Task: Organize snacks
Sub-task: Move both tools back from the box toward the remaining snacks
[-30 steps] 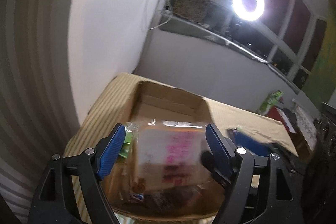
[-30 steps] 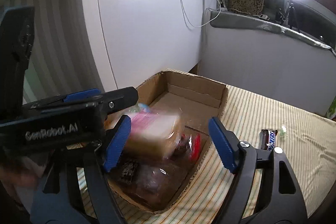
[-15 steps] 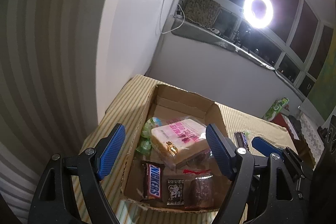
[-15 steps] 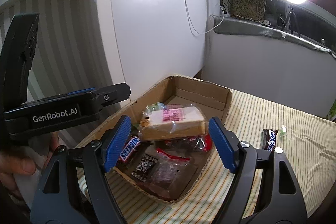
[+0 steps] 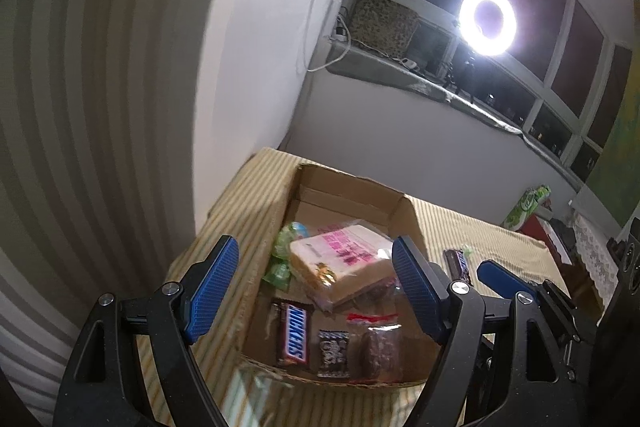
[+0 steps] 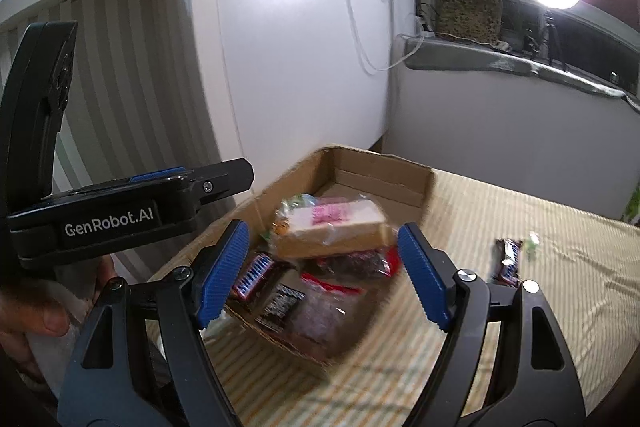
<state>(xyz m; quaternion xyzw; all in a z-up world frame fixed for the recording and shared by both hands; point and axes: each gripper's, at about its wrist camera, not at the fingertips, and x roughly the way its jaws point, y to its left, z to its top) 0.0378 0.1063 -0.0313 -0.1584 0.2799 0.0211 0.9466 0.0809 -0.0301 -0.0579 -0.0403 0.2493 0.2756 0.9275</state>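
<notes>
Backed away from box with both grippers released and empty; sandwich now inside, one bar left on cloth.

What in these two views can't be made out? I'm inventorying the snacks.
- Left wrist view: the green packets are half hidden behind the bagged sandwich.
- Right wrist view: the box contents are motion-blurred, wrappers unreadable.
- Right wrist view: the item beside the loose Snickers is too small.
</notes>
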